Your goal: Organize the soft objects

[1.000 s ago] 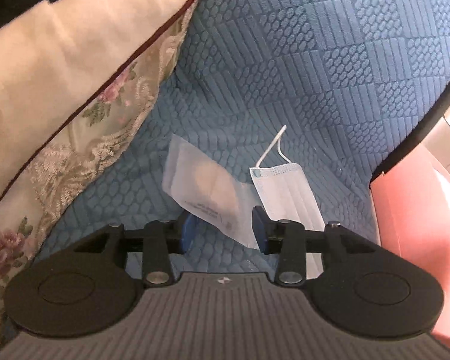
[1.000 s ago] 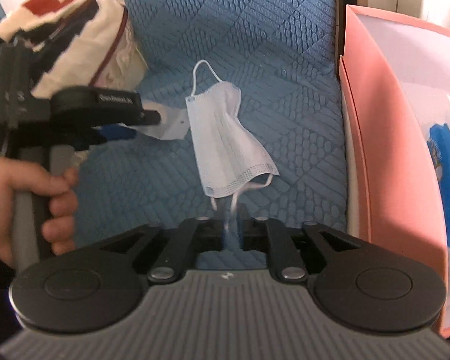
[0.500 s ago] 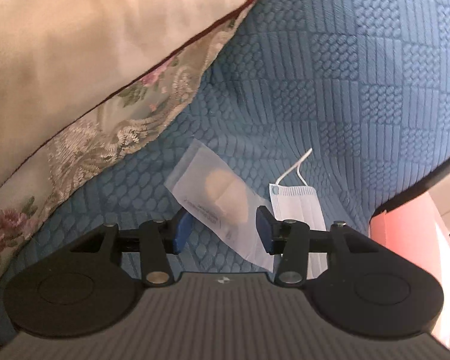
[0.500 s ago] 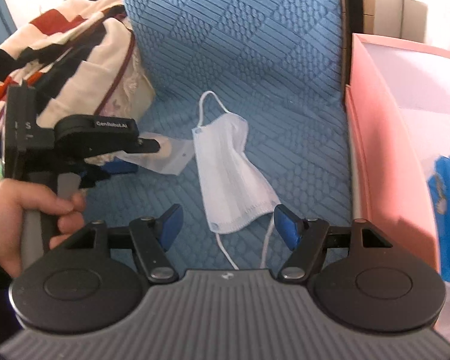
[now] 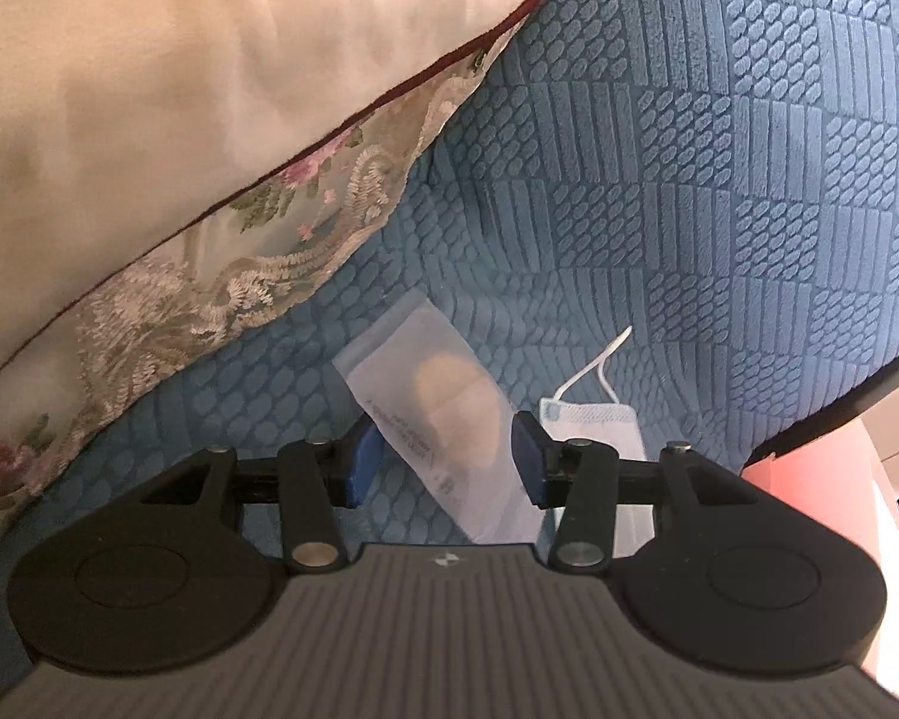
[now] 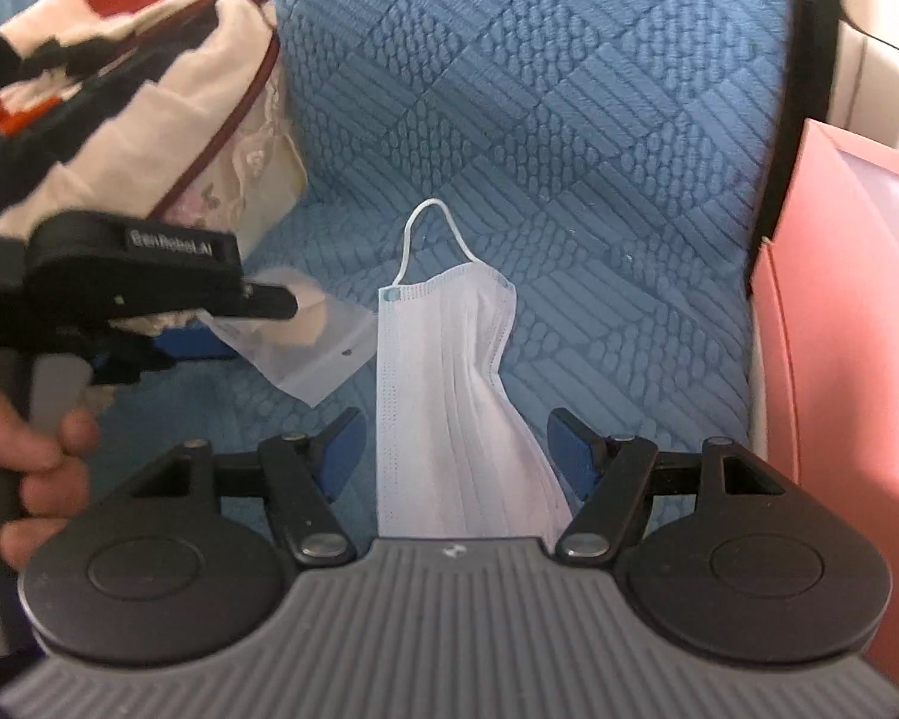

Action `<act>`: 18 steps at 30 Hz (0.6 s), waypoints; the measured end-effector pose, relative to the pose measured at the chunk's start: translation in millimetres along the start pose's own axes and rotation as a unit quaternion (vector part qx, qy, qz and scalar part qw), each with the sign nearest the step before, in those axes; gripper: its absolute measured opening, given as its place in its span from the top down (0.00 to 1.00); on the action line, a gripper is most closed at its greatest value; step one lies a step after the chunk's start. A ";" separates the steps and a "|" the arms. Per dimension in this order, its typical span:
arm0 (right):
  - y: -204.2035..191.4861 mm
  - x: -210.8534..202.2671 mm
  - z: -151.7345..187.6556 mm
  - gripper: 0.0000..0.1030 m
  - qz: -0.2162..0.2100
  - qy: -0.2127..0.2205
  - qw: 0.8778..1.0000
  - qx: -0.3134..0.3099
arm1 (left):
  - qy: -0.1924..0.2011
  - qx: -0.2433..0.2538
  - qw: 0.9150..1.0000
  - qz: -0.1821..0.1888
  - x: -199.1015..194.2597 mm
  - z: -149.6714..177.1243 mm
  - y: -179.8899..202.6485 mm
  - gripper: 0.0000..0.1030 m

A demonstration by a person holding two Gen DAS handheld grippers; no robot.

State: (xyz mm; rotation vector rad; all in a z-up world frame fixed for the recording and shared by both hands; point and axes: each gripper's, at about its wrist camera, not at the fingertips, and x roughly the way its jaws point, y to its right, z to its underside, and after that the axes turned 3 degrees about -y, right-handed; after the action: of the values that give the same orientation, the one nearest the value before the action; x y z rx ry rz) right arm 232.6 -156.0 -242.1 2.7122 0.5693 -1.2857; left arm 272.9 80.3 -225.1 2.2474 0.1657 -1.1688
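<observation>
Left gripper hovers, jaws just widened, straddling the clear plastic pouch beside the floral cushion on the blue quilted seat, while right gripper, jaws apart, brackets the white pleated face mask near the seat's right edge, both apparently poised to pinch.

Open blue quilted seat lies ahead, hemmed by a floral cushion on the left and a pink box on the right
</observation>
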 end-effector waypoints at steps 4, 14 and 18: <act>-2.0 12.6 -3.7 0.33 0.000 -0.016 1.000 -0.007 | 0.006 -0.015 1.000 0.023 1.0 -3.2 -1.1 0.49; -2.3 35.7 -4.7 0.49 0.024 -0.035 0.999 -0.015 | 0.012 -0.038 0.998 0.056 6.3 -8.5 -5.3 0.49; 3.5 33.3 -7.5 0.74 0.017 -0.040 0.999 0.005 | 0.016 -0.020 0.998 0.065 12.8 -9.5 1.0 0.49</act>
State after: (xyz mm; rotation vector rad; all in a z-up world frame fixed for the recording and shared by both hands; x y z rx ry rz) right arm 258.5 -147.7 -262.9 2.6528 0.5087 -1.3854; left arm 287.8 82.8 -230.5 2.2069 0.0543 -1.0534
